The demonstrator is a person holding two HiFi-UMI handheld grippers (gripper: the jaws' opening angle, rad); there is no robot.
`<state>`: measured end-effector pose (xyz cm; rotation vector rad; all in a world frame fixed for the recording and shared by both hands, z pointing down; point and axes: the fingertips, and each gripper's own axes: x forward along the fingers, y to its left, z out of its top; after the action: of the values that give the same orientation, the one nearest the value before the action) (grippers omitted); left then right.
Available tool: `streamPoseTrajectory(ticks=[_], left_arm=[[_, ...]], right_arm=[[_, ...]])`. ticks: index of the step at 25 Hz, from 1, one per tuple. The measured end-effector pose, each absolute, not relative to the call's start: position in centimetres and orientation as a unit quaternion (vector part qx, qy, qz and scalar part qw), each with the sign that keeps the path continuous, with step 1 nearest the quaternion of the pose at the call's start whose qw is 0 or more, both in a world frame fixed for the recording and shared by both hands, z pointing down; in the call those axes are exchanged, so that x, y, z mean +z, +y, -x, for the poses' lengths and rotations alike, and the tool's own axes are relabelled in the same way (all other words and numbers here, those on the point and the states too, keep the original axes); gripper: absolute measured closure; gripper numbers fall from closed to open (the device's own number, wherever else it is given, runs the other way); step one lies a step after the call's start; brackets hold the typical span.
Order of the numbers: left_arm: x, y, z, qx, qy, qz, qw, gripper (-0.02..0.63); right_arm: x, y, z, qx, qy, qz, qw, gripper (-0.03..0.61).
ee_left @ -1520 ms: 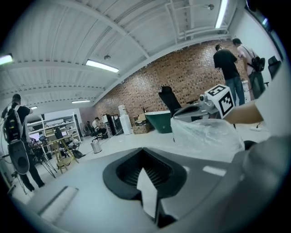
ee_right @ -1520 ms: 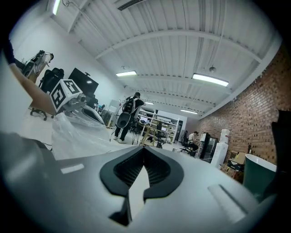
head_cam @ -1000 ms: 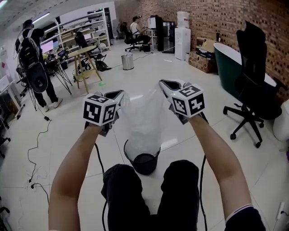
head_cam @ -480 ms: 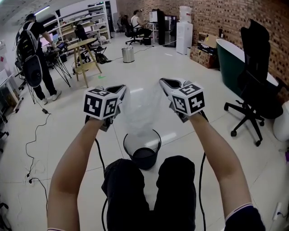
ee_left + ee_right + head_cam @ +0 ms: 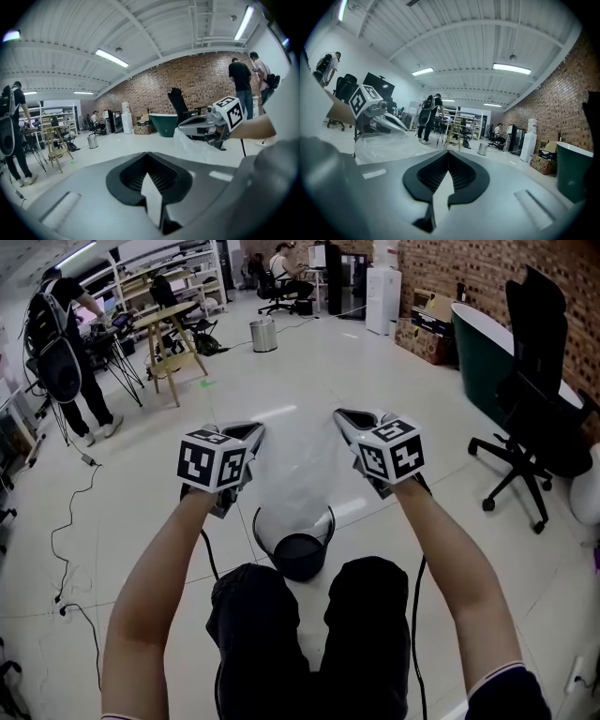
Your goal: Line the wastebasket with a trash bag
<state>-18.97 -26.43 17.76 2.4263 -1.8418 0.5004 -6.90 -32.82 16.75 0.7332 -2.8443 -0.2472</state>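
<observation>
Both grippers are pinched shut on the clear trash bag (image 5: 298,474) — my left gripper (image 5: 247,433) and right gripper (image 5: 349,418) hold its top edges apart, the bag hanging over the black wastebasket (image 5: 300,570) before my knees (image 5: 366,582).

Bare floor (image 5: 309,381) beyond and beside the wastebasket (image 5: 298,559); knees (image 5: 253,601) close at its near side.

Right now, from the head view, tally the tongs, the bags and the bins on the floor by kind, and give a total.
Tongs: 2, the left tongs and the right tongs, each shut on the bag's edge
Clear trash bag: 1
Bins: 2, the black wastebasket and the silver bin far across the floor
Total: 5
</observation>
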Motion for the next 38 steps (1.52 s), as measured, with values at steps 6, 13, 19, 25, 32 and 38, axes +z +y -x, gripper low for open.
streamPoseTrajectory(ticks=[6, 13, 19, 25, 32, 38], left_arm=[[22.8, -27.5, 19.0, 0.172, -0.588, -0.788, 0.064, 0.601], [28.1, -28.4, 19.9, 0.173, -0.586, -0.786, 0.097, 0.601], [33.3, -28.6, 20.9, 0.172, -0.589, -0.779, 0.131, 0.601], [36.7, -28.7, 21.7, 0.176, -0.588, -0.774, 0.155, 0.601], [40.1, -28.2, 22.9, 0.187, -0.59, -0.764, 0.183, 0.601], [41.6, -27.8, 24.0, 0.193, -0.595, -0.756, 0.194, 0.601]], right_arm=[[21.2, -34.1, 6.8, -0.057, -0.96, -0.248, 0.121, 0.575], [26.7, -35.2, 7.1, -0.029, -0.959, -0.244, 0.143, 0.575], [31.4, -35.6, 7.4, -0.008, -0.958, -0.237, 0.162, 0.575], [34.7, -35.9, 7.9, 0.012, -0.956, -0.232, 0.177, 0.575], [38.6, -36.1, 8.0, 0.035, -0.953, -0.227, 0.197, 0.575], [40.4, -36.6, 7.4, 0.045, -0.949, -0.233, 0.207, 0.575]])
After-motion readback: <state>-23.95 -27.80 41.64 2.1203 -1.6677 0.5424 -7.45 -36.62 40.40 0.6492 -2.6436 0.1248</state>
